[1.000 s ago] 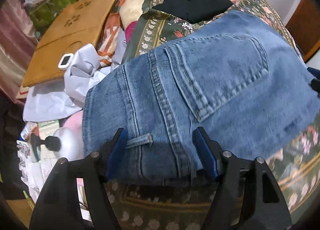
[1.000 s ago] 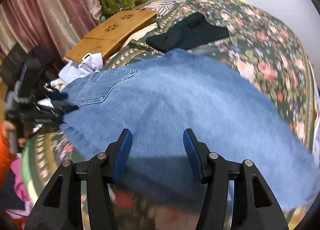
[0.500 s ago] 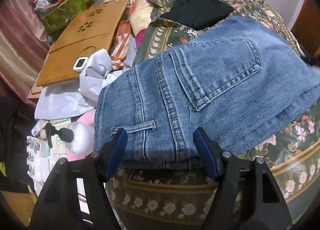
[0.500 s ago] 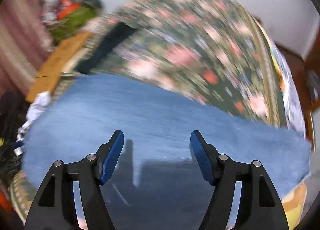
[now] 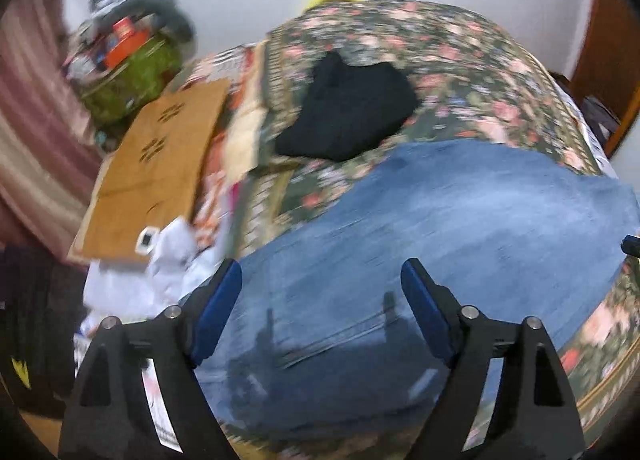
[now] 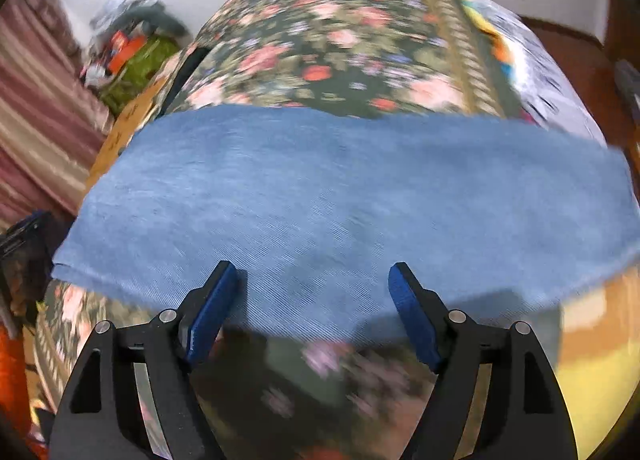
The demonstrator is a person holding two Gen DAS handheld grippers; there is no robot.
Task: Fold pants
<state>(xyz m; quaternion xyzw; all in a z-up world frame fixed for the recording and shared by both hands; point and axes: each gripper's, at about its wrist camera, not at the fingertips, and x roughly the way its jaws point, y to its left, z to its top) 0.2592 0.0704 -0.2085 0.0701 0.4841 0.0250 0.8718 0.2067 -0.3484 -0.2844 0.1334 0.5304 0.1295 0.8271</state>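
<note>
Both views are motion-blurred; seams and pocket stitching on the jeans (image 5: 460, 220) are hard to make out, and the near end of the jeans runs under the left claw (image 5: 322, 288), partly in shadow. The jeans are blue denim, lying flat as a broad folded band on the floral bedspread (image 5: 460, 60); in the right wrist view the band (image 6: 340, 200) spans nearly the full width of the bed (image 6: 340, 40), and its right end is cut off by the lens edge.

The left claw is spread wide above the denim, gripping nothing. The right claw (image 6: 312, 284) is likewise spread, its blue pads over the near edge of the jeans; contact cannot be confirmed.

Beyond the jeans lies a folded black garment (image 5: 348, 116). Left of the jeans: a brown wooden board (image 5: 160, 168) with cut-outs, crumpled white cloth (image 5: 160, 272), a green bag (image 5: 128, 80) and a striped curtain (image 5: 32, 120).
</note>
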